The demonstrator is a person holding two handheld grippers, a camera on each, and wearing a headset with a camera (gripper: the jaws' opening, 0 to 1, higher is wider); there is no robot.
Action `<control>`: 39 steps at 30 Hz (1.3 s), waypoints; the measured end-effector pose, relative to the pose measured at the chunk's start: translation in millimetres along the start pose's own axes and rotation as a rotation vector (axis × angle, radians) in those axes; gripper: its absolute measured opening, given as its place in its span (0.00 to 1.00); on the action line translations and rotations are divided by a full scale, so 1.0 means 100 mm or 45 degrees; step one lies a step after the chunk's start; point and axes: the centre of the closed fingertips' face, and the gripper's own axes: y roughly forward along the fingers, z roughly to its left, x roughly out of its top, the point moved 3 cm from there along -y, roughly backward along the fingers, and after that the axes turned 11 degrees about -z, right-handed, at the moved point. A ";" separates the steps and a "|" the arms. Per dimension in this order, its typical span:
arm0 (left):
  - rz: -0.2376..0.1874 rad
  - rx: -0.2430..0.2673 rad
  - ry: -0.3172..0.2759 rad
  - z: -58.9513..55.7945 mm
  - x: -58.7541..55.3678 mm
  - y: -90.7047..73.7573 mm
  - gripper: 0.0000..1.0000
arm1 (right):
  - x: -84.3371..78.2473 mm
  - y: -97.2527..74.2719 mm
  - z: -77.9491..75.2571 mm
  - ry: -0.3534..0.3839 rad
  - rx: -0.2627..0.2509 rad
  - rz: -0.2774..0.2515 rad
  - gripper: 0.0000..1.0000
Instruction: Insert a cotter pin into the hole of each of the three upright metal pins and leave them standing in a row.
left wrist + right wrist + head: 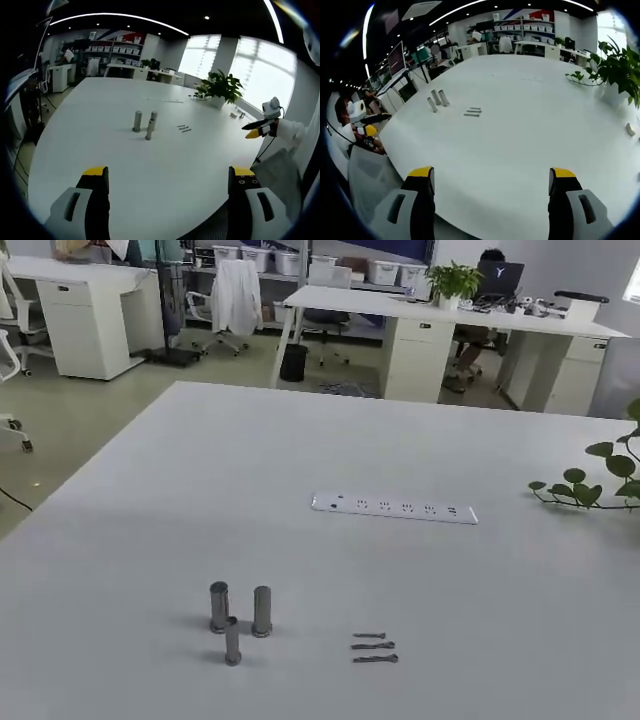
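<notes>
Both claws wide open, nothing held: left claw [168, 175] and right claw [492, 175] each hang off the near edge of the counter [300, 440], jaws spread, well short of the work.

Step in hand: none begun, by the look of it. Three pins [262, 611] stand upright near the front of the counter, bunched in a tight triangle, not a row; two behind, one in front. Three cotters [375, 646] lie flat just to their right, stacked one behind another, apart from the pins. No cotter looks to be in a hole.

Next move, as I judge it: one claw reaches in and nips a cotter by its looped end, low against the surface, since they lie flat and thin. The other may need to steady a pin, as a sideways push could topple it. The holes are too small to see from here.

Surface: plain white, matte. A power strip [395, 508] lies mid-counter, a trailing plant [600, 475] at the right edge.

Room: open office with white desks [440, 315], chairs, and shelves of bins along the back wall.
</notes>
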 end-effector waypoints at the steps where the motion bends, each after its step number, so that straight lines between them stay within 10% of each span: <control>1: 0.000 -0.001 0.000 0.00 0.01 0.01 0.99 | 0.01 0.01 0.00 0.000 0.001 -0.004 0.93; 15: 0.045 -0.007 -0.005 0.08 -0.02 0.00 0.96 | 0.00 0.05 -0.12 0.022 -0.067 -0.026 0.94; 23: -0.043 -0.004 -0.069 0.12 0.12 -0.03 0.95 | 0.00 0.04 -0.09 0.025 -0.070 -0.028 0.94; 39: -0.032 -0.007 -0.031 0.12 0.18 0.00 0.93 | 0.01 0.01 -0.08 0.022 -0.099 -0.040 0.94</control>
